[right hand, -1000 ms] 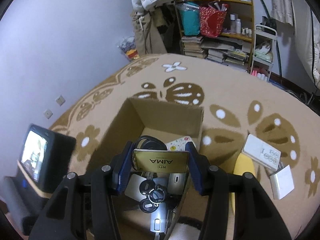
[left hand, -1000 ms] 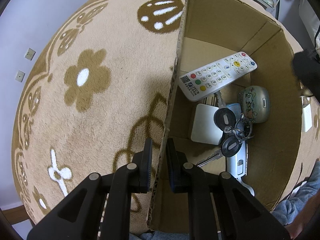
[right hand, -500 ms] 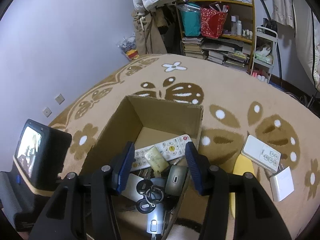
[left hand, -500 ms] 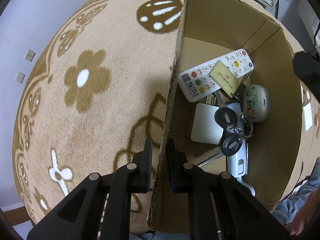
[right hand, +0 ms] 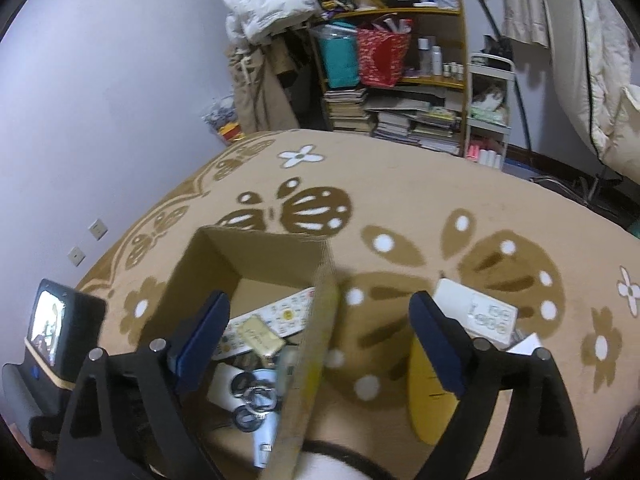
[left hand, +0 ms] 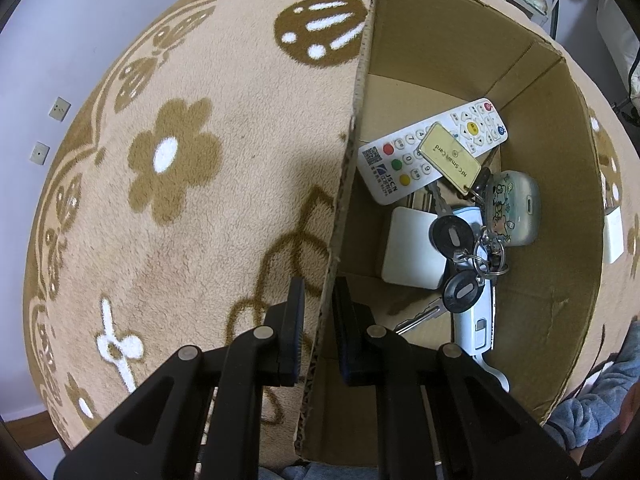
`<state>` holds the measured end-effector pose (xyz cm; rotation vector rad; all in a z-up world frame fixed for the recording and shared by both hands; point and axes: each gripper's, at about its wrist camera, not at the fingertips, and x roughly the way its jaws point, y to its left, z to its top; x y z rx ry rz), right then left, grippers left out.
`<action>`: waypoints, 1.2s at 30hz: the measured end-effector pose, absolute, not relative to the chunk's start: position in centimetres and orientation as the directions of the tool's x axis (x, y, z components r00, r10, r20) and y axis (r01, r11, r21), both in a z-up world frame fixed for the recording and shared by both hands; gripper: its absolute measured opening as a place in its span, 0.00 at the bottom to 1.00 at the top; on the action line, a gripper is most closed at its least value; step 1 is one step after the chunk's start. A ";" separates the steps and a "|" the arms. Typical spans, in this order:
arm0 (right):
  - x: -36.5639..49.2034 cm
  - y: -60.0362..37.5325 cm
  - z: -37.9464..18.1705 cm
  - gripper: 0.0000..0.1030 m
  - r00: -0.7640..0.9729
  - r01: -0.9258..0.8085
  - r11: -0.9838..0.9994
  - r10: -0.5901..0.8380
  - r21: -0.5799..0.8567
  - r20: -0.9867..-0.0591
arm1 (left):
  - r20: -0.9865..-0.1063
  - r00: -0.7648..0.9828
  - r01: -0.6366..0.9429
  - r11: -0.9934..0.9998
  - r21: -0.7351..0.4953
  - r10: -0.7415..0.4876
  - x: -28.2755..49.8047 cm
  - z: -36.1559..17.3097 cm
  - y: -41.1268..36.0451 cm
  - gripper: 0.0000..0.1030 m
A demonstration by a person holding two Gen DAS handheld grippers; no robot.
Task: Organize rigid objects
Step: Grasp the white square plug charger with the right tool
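Nearest us, the left tool (left hand: pixel 318 320) pinches the side wall of the cardboard box (left hand: pixel 440 44), one finger outside on the carpet (left hand: pixel 168 208) side and one inside; we judge its job is to steady the box, so the grip should stay low and firm without creasing the wall. The right tool (right hand: pixel 320 344) hangs spread wide and empty above the box's right wall, straddling it. Inside the box lie a bunch of black-headed keys (left hand: pixel 460 264) on a ring, over a white square device (left hand: pixel 412 248) and a pale blue-white gadget (left hand: pixel 476 320). A cartoon-printed case (left hand: pixel 516 208) sits just beside them. Farther in, the gold NFC card tag (left hand: pixel 448 158) rests on the white remote control (left hand: pixel 432 148). The step in hand looks like fetching the next piece. Just right of the box, on the carpet, lie a yellow flat object (right hand: pixel 428 392), a white panel with buttons (right hand: pixel 476 312) and a white card-like piece (right hand: pixel 528 346), partly hidden. We would swing the right tool clear of the rim, square its fingers across the yellow object's narrow side, and press down into the soft pile before closing. Risk: thin items sink into the carpet. Beyond stands a crowded bookshelf (right hand: pixel 400 64).
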<state>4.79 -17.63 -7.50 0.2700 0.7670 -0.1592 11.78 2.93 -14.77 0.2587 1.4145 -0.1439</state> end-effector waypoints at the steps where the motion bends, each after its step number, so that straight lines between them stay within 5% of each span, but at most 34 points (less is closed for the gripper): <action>1: 4.7 -18.0 -7.6 0.94 0.709 0.248 0.952 -0.051 0.181 -0.703 | -0.987 0.153 0.251 0.964 0.092 0.054 11.8 -14.8 2.9 0.14; 36: 0.2 -32.3 -17.3 0.94 0.449 0.626 0.774 -0.264 0.090 -0.853 | -0.988 0.147 0.252 0.965 0.077 0.041 11.8 -14.8 3.2 0.14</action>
